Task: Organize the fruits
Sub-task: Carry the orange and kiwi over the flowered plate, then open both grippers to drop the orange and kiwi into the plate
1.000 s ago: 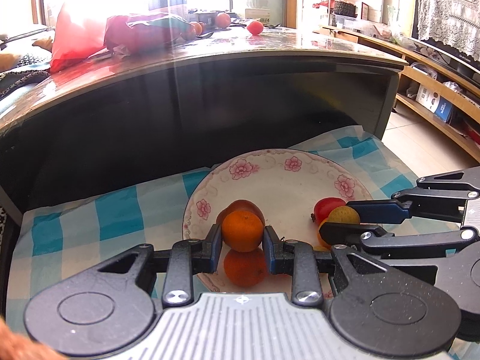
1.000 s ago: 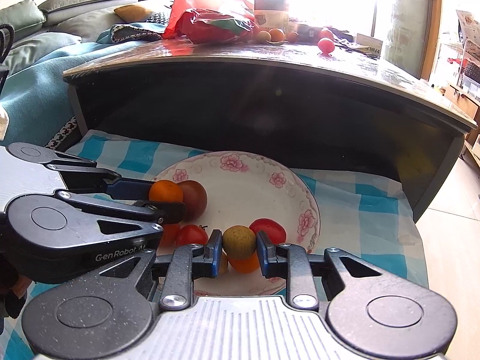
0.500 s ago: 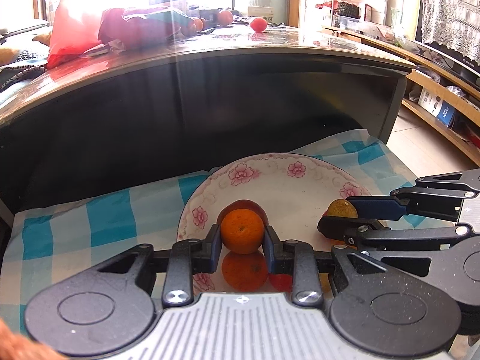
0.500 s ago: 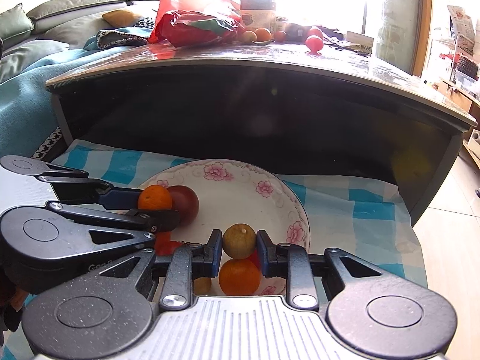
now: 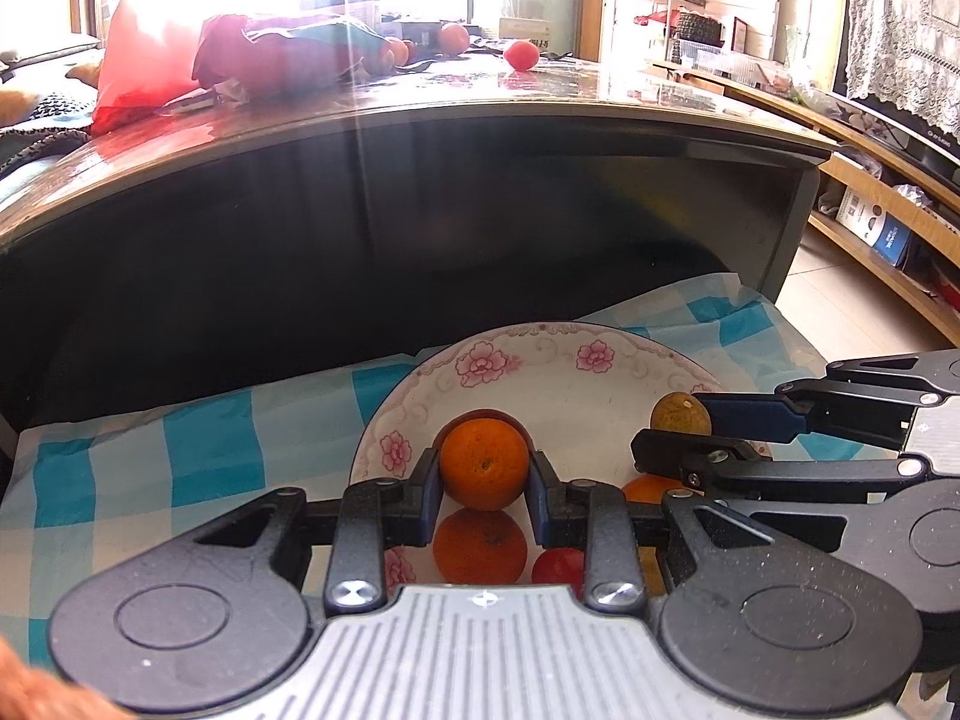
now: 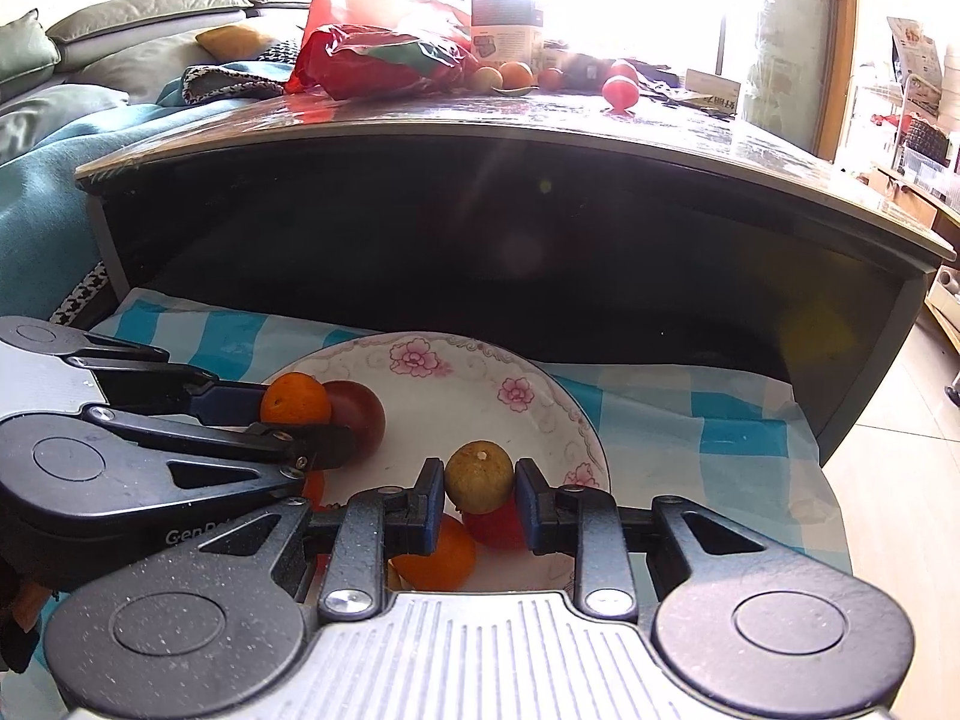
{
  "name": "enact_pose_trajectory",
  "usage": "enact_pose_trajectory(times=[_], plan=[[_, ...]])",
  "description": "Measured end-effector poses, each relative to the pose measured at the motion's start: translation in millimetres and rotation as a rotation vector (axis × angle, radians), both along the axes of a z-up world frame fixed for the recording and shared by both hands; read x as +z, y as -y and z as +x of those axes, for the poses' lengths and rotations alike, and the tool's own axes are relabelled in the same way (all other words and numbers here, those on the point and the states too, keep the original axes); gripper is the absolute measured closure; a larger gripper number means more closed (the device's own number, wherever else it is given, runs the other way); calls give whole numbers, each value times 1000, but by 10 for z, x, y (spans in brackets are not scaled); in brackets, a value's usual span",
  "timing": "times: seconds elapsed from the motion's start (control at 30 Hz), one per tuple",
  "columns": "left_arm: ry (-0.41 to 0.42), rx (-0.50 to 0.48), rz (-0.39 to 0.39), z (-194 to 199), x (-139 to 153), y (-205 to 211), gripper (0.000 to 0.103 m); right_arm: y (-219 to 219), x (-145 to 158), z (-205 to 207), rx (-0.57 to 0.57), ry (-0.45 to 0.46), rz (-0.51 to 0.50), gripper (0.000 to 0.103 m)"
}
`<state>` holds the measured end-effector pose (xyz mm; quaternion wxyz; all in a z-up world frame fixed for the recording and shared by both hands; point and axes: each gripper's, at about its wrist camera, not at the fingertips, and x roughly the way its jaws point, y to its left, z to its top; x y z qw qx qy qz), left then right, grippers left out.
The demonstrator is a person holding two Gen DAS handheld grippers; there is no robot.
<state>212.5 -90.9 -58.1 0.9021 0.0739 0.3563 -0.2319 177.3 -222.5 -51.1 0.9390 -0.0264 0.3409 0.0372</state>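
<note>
A flowered white plate [image 5: 540,360] lies on a blue-checked cloth and holds several fruits. My left gripper [image 5: 483,471] is shut on an orange [image 5: 483,456], held just above another orange [image 5: 480,546] and a red tomato [image 5: 558,564]. In the right wrist view, my right gripper [image 6: 479,483] has a yellow-brown round fruit [image 6: 479,474] between its pads. Its jaws are opening, though the pads still touch the fruit. Beneath it lie an orange [image 6: 438,558] and a red fruit [image 6: 498,525]. A dark red fruit [image 6: 360,420] rests beside the left gripper [image 6: 300,420].
A dark glossy table top [image 5: 420,114] overhangs the plate's far side. On it are a red bag [image 6: 372,60] and several loose fruits, among them a tomato [image 6: 621,90]. A sofa [image 6: 90,90] stands left and wooden shelves [image 5: 888,204] right. The checked cloth [image 5: 180,450] reaches both sides of the plate.
Both grippers have drawn up and back a little with their fruits. The plate sits lower in both views and more fruit shows beneath the right gripper's jaws.
</note>
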Motion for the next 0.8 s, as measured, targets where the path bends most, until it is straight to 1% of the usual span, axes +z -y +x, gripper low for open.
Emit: enact_pose_trajectory(times=[0.23, 0.4, 0.63, 0.8], plan=[[7, 2, -1, 1, 8, 10, 64, 18, -4, 16, -8, 6, 6, 82], [-3, 19, -18, 18, 0, -19, 60, 61, -4, 11, -10, 7, 33, 81], [-3, 26, -19, 23, 5, -21, 58, 96, -6, 8, -15, 11, 52, 81], [-3, 37, -21, 11, 14, -41, 58, 135, -3, 0, -17, 9, 85, 77]])
